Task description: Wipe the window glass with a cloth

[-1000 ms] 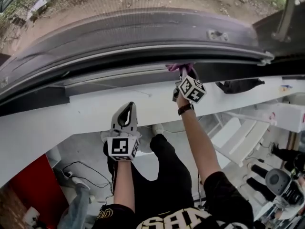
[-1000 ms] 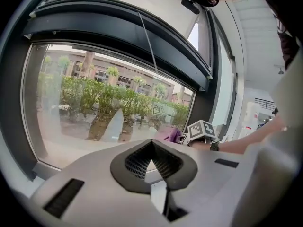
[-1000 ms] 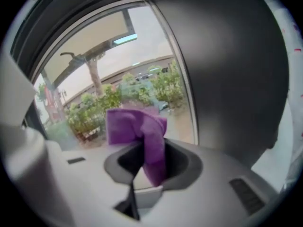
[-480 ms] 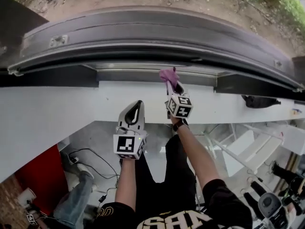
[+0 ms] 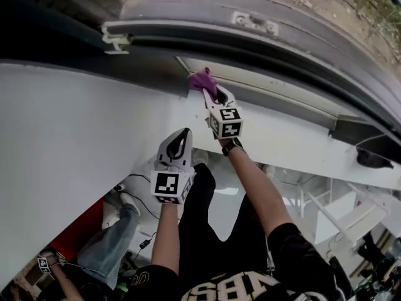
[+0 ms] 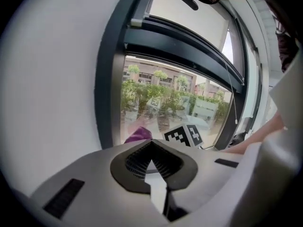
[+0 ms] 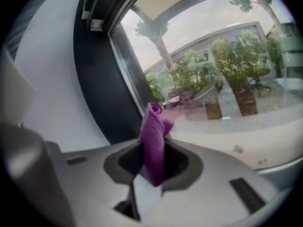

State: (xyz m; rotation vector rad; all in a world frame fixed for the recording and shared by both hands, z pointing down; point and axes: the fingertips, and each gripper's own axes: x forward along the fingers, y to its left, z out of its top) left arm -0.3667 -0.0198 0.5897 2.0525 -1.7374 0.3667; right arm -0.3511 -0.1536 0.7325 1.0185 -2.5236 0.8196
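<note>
The cloth (image 7: 154,136) is soft fabric, the window glass (image 7: 227,79) smooth and glossy.

The right claw (image 5: 211,95) has carried the purple cloth (image 5: 202,80) leftwards along the glass (image 7: 227,70), up to the dark frame (image 7: 99,79)

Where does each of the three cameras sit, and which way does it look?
Head view: on the person's head, facing down at the white ledge and dark window frame; both forearms, left gripper, right gripper show.
Left gripper view: on that gripper, looking along its shut, empty jaws at the window glass.
Right gripper view: on that gripper, looking along jaws clamping the purple cloth, toward the glass.
All three show the cloth.
</note>
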